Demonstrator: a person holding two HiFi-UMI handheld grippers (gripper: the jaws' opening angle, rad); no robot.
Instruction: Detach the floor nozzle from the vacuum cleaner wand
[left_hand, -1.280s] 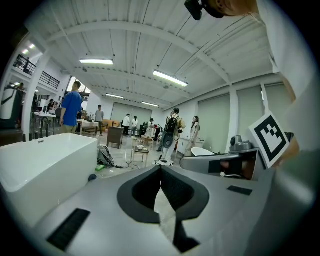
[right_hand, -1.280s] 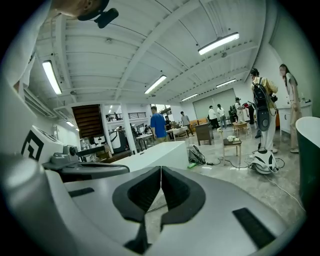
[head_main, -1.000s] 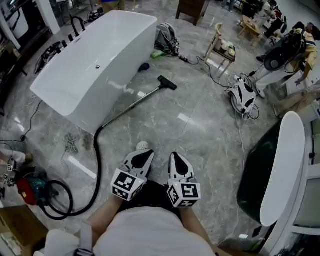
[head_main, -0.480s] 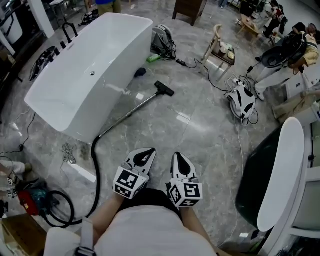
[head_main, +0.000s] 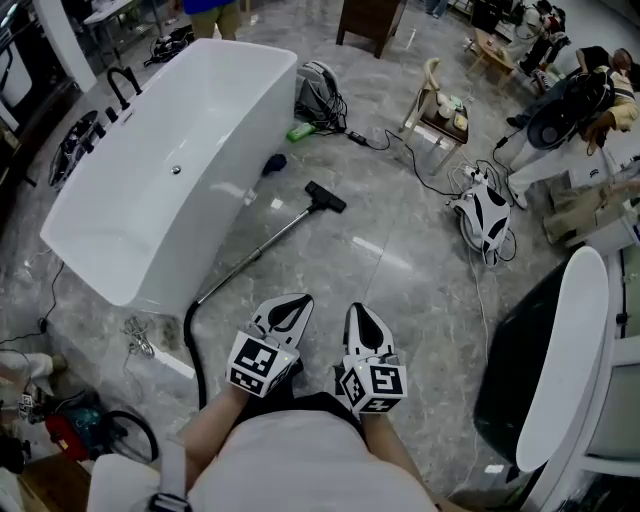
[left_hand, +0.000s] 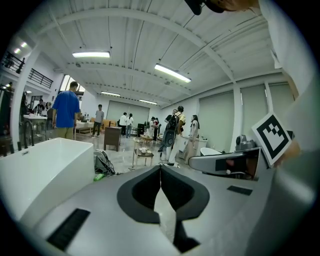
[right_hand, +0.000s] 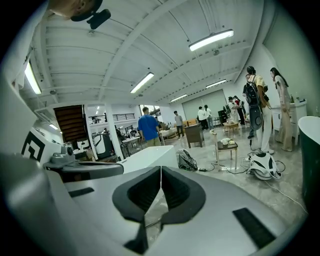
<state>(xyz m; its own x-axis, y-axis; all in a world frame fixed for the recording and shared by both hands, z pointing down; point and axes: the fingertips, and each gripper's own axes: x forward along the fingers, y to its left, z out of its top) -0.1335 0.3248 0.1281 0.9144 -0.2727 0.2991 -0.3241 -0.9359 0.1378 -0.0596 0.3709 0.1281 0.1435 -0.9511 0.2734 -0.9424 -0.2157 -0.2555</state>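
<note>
**Both tongs clenched and empty; nozzle well ahead on the floor**

A glossy, grey marbled floor (head_main: 410, 270) is seen from above. A thin, straight metal wand (head_main: 262, 245) lies on it, slanted from left of centre up toward the middle of the frame. A flat, black, bar-shaped nozzle (head_main: 325, 196) is attached at its upper end. At the lower end a ribbed black hose (head_main: 190, 345) is joined on and curves down toward the lower left. A smooth white bathtub (head_main: 225, 185), oblong with rounded corners, stands just beside the wand at upper left.

The left tongs (head_main: 289, 308) and right tongs (head_main: 360, 316) are pale shells with black padded insides and marker cubes. They are held side by side at lower centre, pointing up the frame. In each gripper view the padded jaws are seen pressed together with nothing between them.

The nozzle lies well apart from both tongs, higher in the frame and roughly in line with the gap between them. The hose passes near the left tongs, on their left.

In both gripper views the near floor is covered by the tongs' own shells. The joint between nozzle and wand is too small to be made out. A red body (head_main: 65, 437) at the lower left is dark and partly cut off.
</note>
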